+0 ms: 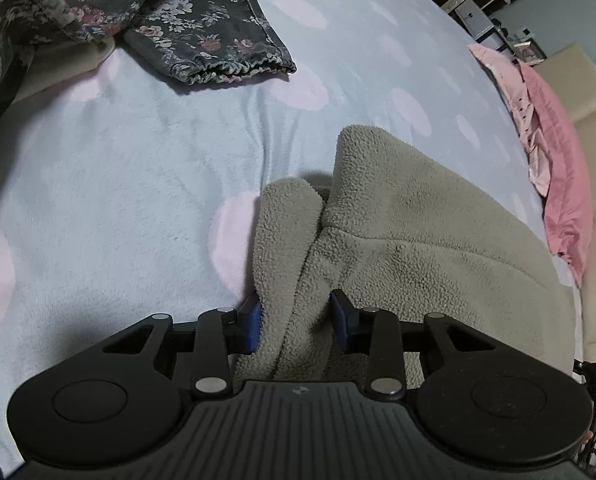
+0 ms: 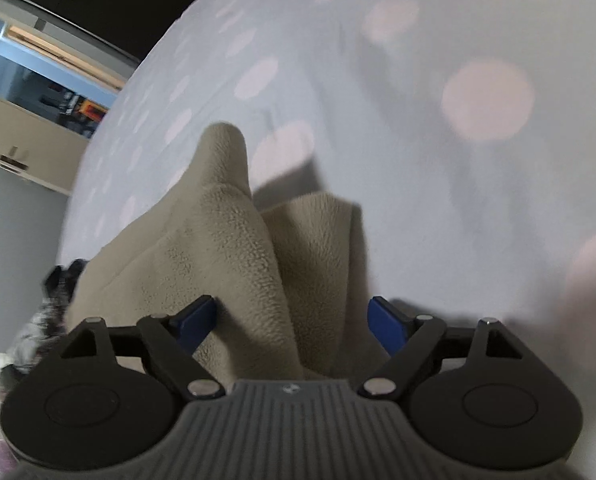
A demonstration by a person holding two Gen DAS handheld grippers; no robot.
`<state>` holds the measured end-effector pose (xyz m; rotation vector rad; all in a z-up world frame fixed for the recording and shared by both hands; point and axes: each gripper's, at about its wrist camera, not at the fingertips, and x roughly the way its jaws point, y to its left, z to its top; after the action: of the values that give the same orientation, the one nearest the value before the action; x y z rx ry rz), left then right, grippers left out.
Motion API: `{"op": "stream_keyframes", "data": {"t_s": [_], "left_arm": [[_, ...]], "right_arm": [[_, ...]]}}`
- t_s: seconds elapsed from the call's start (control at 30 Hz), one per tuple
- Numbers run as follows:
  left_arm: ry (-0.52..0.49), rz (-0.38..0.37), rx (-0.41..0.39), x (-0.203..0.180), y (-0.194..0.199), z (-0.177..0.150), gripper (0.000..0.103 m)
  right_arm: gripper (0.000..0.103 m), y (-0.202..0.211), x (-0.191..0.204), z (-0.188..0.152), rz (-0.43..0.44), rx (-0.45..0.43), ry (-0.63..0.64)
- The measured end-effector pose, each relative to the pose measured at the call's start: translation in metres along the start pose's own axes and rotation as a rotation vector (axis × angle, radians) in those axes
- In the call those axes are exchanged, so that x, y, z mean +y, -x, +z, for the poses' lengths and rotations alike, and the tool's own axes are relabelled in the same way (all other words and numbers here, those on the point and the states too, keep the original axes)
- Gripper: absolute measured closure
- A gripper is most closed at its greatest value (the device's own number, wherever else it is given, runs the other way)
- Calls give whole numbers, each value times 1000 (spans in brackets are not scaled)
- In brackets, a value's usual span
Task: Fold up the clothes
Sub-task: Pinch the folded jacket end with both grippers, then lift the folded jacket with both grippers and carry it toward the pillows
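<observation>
A grey-beige fleece garment (image 1: pixel 417 240) lies bunched on the bed sheet (image 1: pixel 118 168), which is pale blue with pink dots. In the left wrist view my left gripper (image 1: pixel 298 318) is shut on a thick fold of this fleece, its blue pads pressing in from both sides. In the right wrist view the same fleece garment (image 2: pixel 226 232) rises in two folds between the wide-set blue pads of my right gripper (image 2: pixel 290 320). That gripper stands open over it, low above the sheet (image 2: pixel 417 140). The right pad is clear of the fabric.
A dark floral garment (image 1: pixel 202 28) lies folded at the far left of the bed. Pink clothes (image 1: pixel 553 152) are heaped along the bed's right edge, beside cream upholstery (image 1: pixel 593 92). In the right wrist view, a dark floral cloth (image 2: pixel 54 292) shows at the left, with furniture (image 2: pixel 30 136) beyond the bed.
</observation>
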<state>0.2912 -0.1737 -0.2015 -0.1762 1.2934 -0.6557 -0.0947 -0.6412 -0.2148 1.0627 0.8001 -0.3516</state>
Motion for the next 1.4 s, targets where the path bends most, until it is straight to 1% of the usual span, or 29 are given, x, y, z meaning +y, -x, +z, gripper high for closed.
{"op": "stream_keyframes", "data": {"t_s": [0.07, 0.17, 0.23, 0.27, 0.33, 0.43, 0.47, 0.5, 0.6, 0.77, 0.83, 0.9, 0.93, 0.97, 1.0, 1.03, 1.07, 1.1, 1.13, 1.2, 1.3, 1.4], "left_arm": [[11, -1, 7, 1, 0, 1, 71], [30, -10, 10, 4, -1, 1, 71], [24, -6, 6, 2, 0, 1, 71], [17, -3, 3, 1, 0, 1, 70], [36, -12, 3, 3, 1, 1, 70], [114, -62, 23, 13, 4, 5, 68], [131, -73, 31, 16, 6, 6, 64], [133, -79, 37, 17, 6, 5, 61], [121, -90, 50, 17, 7, 2, 55], [132, -118, 51, 21, -5, 2, 52], [115, -124, 47, 21, -8, 2, 52], [102, -121, 48, 19, -8, 3, 53], [103, -113, 47, 17, -9, 3, 54], [103, -105, 45, 15, -9, 4, 57], [90, -93, 34, 11, -7, 2, 61], [76, -81, 23, 7, -6, 1, 64], [60, -77, 8, 3, -2, -1, 71], [44, -73, -8, -1, 1, -3, 77], [38, -71, -21, -1, 6, -5, 79], [49, -81, -43, -1, 15, -8, 84], [25, -76, -69, -7, 30, -10, 86], [-8, -82, -107, -17, 52, -12, 86]], "right_arm": [[11, -10, -8, 4, 33, 26, -13], [12, -18, -6, 7, 82, 47, 7], [27, -24, -3, 8, 119, 65, 12], [27, -29, -1, 8, 126, 71, 11], [27, -36, 5, 6, 121, 77, 22], [27, -39, 8, 8, 119, 88, 23], [27, -39, 7, 9, 122, 92, 23], [27, -39, 7, 9, 127, 93, 19], [27, -36, 3, 9, 149, 97, 10], [26, -38, 11, 8, 129, 87, 23], [26, -39, 12, 9, 129, 82, 20], [27, -40, 14, 9, 128, 75, 18], [33, -41, 17, 9, 121, 65, 29], [37, -42, 23, 9, 107, 51, 48], [45, -41, 31, 8, 86, 36, 85], [52, -40, 40, 7, 61, 20, 131], [54, -40, 49, 5, 37, 5, 178], [59, -36, 58, 4, 12, -5, 218], [63, -31, 63, 3, -9, -15, 238], [67, -23, 73, -1, -46, -40, 259], [72, -5, 88, -6, -99, -83, 260], [76, 21, 106, -11, -124, -133, 257]]}}
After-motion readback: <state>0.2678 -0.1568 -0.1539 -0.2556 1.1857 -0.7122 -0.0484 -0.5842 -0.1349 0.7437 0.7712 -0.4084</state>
